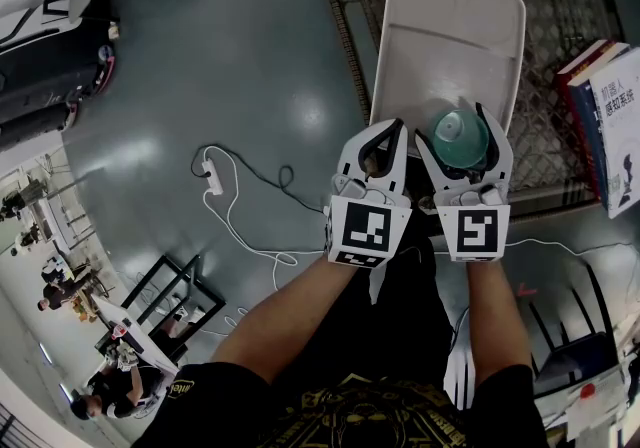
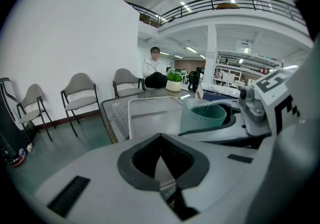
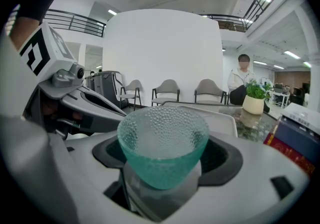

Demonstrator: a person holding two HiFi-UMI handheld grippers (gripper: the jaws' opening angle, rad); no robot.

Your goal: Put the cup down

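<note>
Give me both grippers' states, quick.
Left gripper: closed, empty.
Right gripper: closed on the green glass cup.

Head view looks steeply down; both gripper views look level across the shared white tray (image 1: 447, 31).

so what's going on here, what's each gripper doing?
A person holds a gripper in each hand, standing at a table. The right gripper is closed on a green glass cup, upright, over the near end of a white tray on that table. The jaws grip the cup, so it is not released; whether its base touches the tray can't be seen. The left gripper sits beside the right one, jaws together and holding nothing.
</note>
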